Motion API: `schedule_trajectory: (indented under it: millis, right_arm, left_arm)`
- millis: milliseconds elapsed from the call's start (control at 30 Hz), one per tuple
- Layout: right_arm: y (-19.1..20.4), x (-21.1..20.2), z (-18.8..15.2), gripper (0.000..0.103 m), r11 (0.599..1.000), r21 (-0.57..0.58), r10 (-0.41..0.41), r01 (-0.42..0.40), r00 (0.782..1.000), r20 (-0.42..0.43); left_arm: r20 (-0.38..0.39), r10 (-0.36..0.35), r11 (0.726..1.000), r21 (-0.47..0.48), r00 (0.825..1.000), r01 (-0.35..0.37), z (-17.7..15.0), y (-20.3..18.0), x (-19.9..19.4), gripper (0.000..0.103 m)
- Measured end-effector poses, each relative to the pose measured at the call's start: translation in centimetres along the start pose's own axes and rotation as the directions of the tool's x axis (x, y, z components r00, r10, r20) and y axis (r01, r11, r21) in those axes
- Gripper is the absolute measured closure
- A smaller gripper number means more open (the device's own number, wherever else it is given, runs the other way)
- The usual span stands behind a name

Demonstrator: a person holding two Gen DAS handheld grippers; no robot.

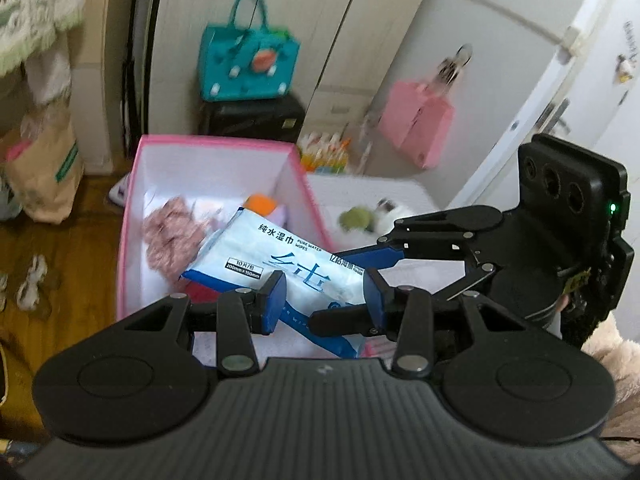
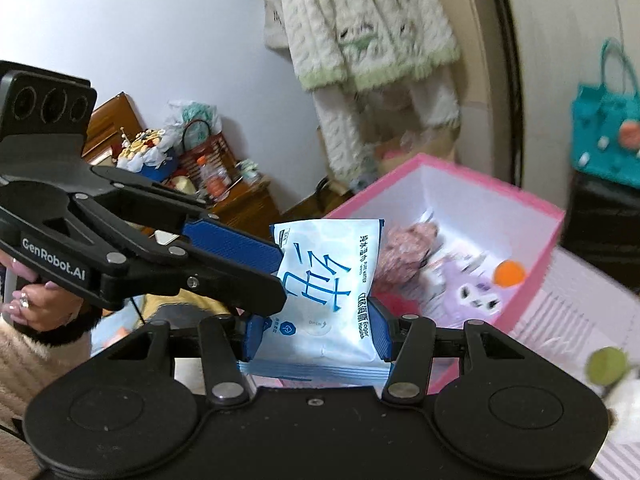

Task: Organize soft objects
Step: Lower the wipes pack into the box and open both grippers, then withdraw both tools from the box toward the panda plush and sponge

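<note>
Together, both tongs (image 1: pixel 325 300) (image 2: pixel 316 330) on wipes pack (image 2: pixel 328 280).

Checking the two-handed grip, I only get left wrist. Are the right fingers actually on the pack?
Observer: Yes. Right wrist shows the right fingers pressing both side edges of the pack.
Operator: Which face is toward that camera?
Observer: The one with the round OPEN flap, low between the fingers.
Operator: What's by the orange ball in the box?
Observer: A purple plush lies beside the ball, inside the box.
</note>
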State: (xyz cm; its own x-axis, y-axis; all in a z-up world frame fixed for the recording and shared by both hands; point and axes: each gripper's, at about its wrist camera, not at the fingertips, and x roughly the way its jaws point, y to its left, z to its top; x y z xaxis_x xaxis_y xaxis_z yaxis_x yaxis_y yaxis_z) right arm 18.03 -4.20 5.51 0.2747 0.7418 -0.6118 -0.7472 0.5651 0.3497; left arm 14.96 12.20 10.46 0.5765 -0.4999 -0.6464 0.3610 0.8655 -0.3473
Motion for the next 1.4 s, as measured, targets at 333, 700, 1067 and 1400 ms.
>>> schedule_trajectory:
  millis: [333,700,1067,1400]
  right_arm:
    - [-2.5,4.8,0.3,0.045,0.987,0.034,0.159,-0.156,0.975,-0.154]
    - [-4.4,7.7,1.7,0.045,0.986,-0.005,0.153,-0.164,0.928,-0.341]
    - [-4.1,8.8,2.1,0.036,0.985,-0.117,0.061,-0.123,0.900,-0.432]
    - [-2.5,2.4,1.5,0.036,0.988,-0.151,-0.064,0.027,0.967,-0.247]
  left_arm:
    - [-0.186,-0.035,0.998,-0.056,0.982,0.025,1.0,4.4,4.0,0.063]
    - [-0.230,-0.079,0.992,-0.116,0.970,0.054,0.7,6.8,7.0,0.063]
    - [-0.244,-0.043,0.994,-0.110,0.969,0.016,0.0,6.6,8.0,0.059]
    - [-0.172,0.062,0.998,-0.022,0.983,-0.066,-0.2,5.6,5.8,0.054]
